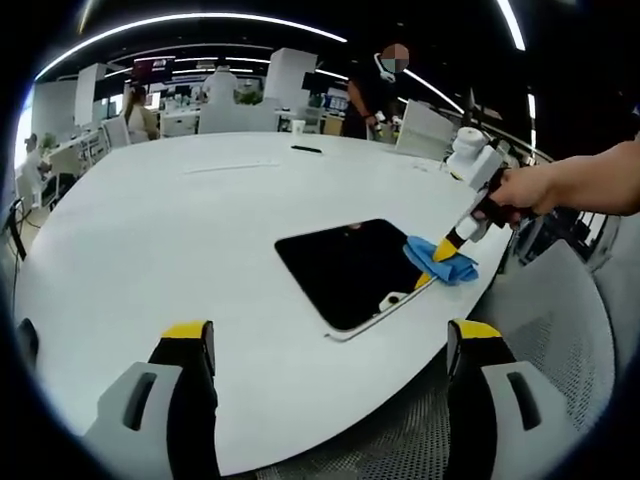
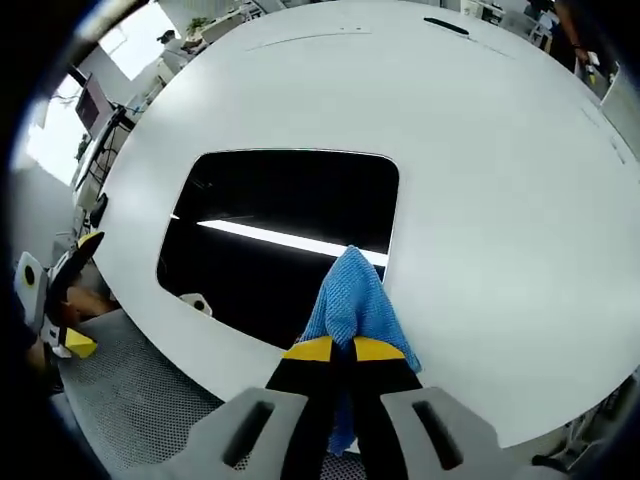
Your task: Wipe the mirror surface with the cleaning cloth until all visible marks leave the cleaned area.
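Right gripper view: right gripper point(image 2: 334, 352) jaws clamped on blue microfibre cloth point(image 2: 352, 298), pressed at 5 o'clock edge of dark rectangular mirror point(image 2: 270, 200). Left gripper point(image 1: 330, 345) jaws wide, empty. Risk: cloth slides off mirror, marks stay.

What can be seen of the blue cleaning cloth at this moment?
The blue cleaning cloth is a bunched piece of textured, woven-looking fabric, pinched between the shut yellow-tipped jaws of the right gripper. Its free end fans out onto the dark rectangular mirror, near one edge, where a ceiling light strip is reflected. In the left gripper view the cloth sits crumpled at the mirror's corner on the white table, held by the right gripper in a person's hand.
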The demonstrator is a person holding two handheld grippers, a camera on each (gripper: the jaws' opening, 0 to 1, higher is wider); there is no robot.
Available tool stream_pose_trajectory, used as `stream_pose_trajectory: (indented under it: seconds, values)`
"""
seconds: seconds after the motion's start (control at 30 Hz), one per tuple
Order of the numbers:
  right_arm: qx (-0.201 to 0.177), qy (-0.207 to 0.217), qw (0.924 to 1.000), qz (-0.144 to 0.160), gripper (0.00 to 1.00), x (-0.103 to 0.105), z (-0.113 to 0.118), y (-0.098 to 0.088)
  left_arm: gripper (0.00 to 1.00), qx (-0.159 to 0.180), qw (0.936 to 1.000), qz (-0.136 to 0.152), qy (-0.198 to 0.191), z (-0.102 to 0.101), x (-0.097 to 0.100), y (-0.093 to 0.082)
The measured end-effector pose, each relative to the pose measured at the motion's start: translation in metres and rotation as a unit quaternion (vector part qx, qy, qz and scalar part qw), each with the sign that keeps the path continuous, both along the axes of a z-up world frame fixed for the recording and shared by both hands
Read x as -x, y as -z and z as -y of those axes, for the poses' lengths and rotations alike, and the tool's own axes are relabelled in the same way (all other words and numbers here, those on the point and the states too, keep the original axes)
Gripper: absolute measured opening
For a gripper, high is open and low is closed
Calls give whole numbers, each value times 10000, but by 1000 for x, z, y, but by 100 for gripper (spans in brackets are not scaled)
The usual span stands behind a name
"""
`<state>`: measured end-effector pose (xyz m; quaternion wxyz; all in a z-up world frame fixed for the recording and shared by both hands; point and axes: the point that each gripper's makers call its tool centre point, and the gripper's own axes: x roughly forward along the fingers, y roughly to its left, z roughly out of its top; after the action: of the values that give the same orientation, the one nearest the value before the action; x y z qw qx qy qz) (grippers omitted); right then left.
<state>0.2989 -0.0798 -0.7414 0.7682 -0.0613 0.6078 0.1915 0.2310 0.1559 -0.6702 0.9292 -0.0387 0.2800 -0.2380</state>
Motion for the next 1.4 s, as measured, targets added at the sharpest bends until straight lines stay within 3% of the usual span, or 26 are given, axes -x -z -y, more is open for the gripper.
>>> stream_pose_trajectory:
  seconds: [0.07, 0.13, 0.2, 0.87, 1.4]
  values:
    - [10, 36, 10000, 24, 0, -1, 0, 0, 95, -11, 10000, 2, 14, 0, 0, 0]
    - [-34, 511, 9987, -19, 0, -1, 0, 1, 95, -6, 10000, -15, 18, 0, 0, 1]
    - [23, 226, 9997, 57, 0, 0, 0, -1, 95, -21, 10000, 2, 37, 0, 0, 1]
    - [104, 115, 9999, 12, 0, 2, -16, -1, 94, -20, 10000, 38, 48, 1, -1, 0]
    - [-74, -94, 9999, 36, 0, 9, -53, -1, 95, -41, 10000, -28, 45, 0, 1, 2]
